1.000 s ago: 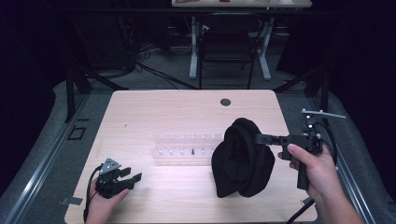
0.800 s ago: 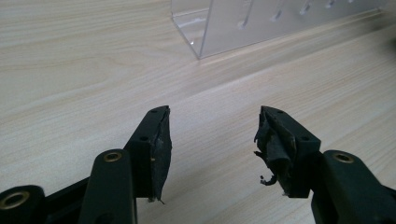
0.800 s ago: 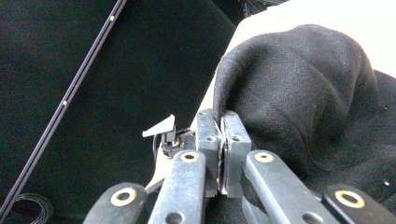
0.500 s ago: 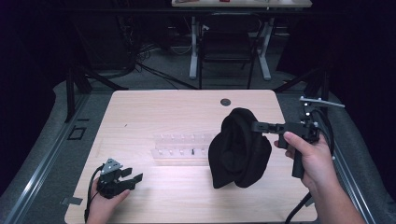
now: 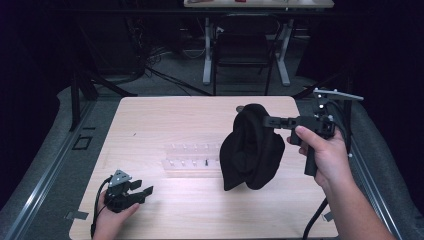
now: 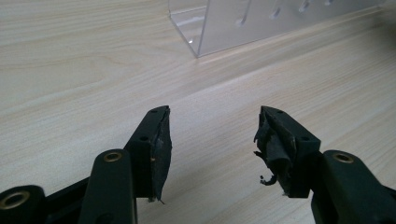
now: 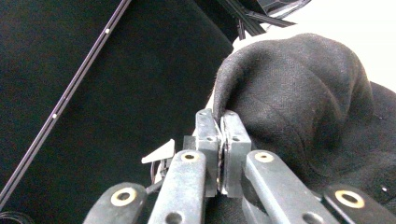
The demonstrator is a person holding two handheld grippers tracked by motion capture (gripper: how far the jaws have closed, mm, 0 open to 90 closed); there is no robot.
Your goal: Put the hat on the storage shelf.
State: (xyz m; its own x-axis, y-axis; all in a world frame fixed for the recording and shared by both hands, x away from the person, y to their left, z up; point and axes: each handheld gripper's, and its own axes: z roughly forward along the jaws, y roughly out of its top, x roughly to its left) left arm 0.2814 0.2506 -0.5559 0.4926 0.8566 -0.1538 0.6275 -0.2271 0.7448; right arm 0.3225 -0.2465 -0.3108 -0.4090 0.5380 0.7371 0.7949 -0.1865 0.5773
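The black cloth (image 5: pixel 251 149) hangs from the right gripper (image 5: pixel 266 120), long axis upright, top edge pinched in the closed jaws, bottom clear of the table (image 5: pixel 165 120) beside a clear rack (image 5: pixel 192 160) holding a small dark piece. The left gripper (image 5: pixel 141 191) rests on the table, jaws apart and empty.

Matt black cloth (image 5: pixel 250 150), prob. fleece

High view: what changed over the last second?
The right tongs, shut on the black cloth, rose and drew slightly right, lifting the cloth so that it hangs with its lower end about at the table. Nothing was let go. The left tongs, open, and the clear rack stayed put.
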